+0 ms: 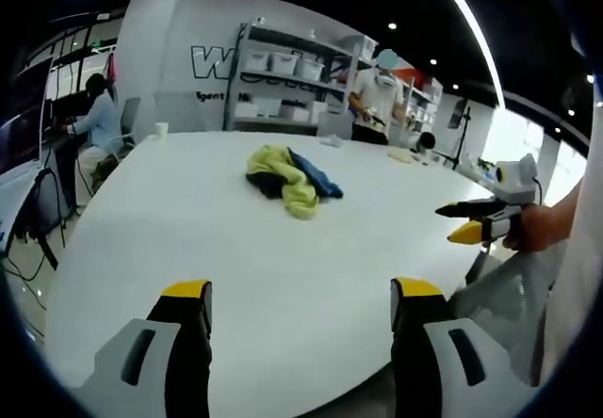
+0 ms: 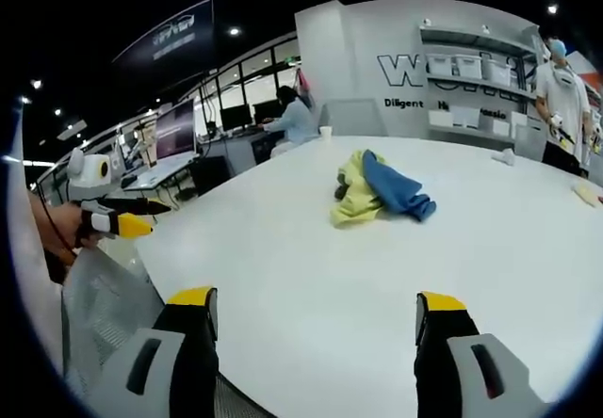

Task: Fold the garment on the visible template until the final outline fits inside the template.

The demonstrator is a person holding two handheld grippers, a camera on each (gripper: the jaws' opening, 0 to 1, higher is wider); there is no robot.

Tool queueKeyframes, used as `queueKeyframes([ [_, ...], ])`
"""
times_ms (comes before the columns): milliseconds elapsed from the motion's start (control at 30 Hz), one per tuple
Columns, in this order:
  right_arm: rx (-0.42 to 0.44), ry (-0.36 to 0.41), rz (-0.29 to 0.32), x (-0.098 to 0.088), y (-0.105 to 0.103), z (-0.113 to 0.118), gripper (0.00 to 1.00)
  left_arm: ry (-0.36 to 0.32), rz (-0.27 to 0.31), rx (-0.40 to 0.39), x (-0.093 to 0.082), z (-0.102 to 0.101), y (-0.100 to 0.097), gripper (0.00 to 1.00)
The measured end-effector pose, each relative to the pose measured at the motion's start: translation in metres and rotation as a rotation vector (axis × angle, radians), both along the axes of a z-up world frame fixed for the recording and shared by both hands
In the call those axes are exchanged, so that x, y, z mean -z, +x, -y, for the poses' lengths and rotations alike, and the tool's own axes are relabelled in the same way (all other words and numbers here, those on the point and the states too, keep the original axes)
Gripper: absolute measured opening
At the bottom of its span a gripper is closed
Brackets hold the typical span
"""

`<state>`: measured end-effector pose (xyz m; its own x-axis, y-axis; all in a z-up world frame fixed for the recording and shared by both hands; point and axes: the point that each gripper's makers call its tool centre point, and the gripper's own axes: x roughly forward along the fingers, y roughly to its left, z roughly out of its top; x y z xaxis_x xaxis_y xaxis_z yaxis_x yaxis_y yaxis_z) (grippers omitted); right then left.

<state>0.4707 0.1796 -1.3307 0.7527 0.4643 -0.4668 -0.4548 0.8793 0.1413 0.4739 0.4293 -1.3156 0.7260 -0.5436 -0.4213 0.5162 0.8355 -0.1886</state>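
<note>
Left gripper (image 1: 300, 305) and right gripper (image 2: 317, 316) hang with jaws spread, holding nothing, above the white table (image 1: 236, 277); the crumpled garment (image 1: 290, 181), seemingly several pieces, lies mid-table.

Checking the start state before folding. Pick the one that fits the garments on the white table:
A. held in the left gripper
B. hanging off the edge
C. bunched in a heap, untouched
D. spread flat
C: the garments lie crumpled mid-table, both grippers open and apart from them.
</note>
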Motion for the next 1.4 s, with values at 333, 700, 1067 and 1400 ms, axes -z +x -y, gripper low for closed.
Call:
queueKeyframes([
  [333, 0.007, 0.003, 0.0, -0.0001, -0.0005, 0.0008, 0.84, 0.014, 0.026, 0.017, -0.0018, 0.0015, -0.0007, 0.75],
  [700, 0.007, 0.002, -0.002, 0.0, -0.0013, 0.0006, 0.83, 0.014, 0.035, 0.02, -0.0032, 0.0018, -0.0013, 0.74],
  [1067, 0.006, 0.003, -0.005, 0.0005, -0.0013, 0.0013, 0.82, 0.011, 0.035, 0.018, -0.0031, 0.0017, -0.0009, 0.74],
  [1400, 0.007, 0.004, -0.01, 0.0014, -0.0009, 0.002, 0.8, 0.01, 0.032, 0.015, -0.004, 0.002, -0.001, 0.74],
])
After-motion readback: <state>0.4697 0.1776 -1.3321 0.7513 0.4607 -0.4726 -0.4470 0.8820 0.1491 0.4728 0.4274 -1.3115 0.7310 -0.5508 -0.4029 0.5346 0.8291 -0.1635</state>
